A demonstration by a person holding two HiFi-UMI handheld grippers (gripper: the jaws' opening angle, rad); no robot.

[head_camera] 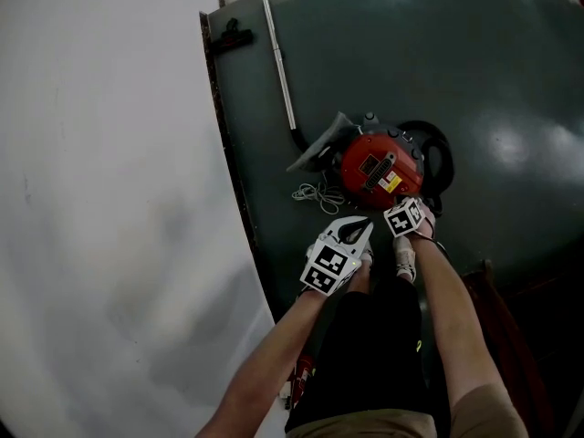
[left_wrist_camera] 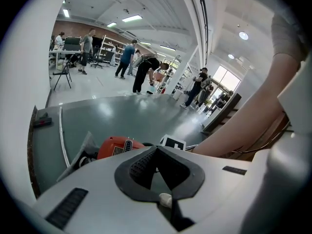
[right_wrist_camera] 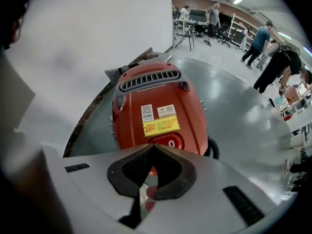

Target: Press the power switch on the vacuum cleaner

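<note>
- One room: a large workshop hall with ceiling strip lights, desks and shelves far beyond both tools. At least five people stand or bend there, well apart from the grippers.
- Two floor surfaces: a glossy dark green floor under the tools and everything listed below, and a pale grey floor to the left gripper's left. A curved edge divides them.
- One red vacuum cleaner lies on the green floor, directly ahead of the right gripper and just beyond the left gripper's tips, a little to their left.
- One black hose curls round the cleaner's far right side.
- One metal wand lies flat beyond the cleaner, running away from both tools, with one grey nozzle at its near end.
- One loose white cord lies ahead of the left gripper.
- Two grippers, one in each hand:
  - The left gripper has its jaws pressed together on nothing.
  - The right gripper also has its jaws pressed together and empty.
- One red power switch sits on the cleaner's top, right at the right gripper's tips. Whether they touch cannot be told.
- Three labels sit beyond the switch: one yellow label and two white ones.
</note>
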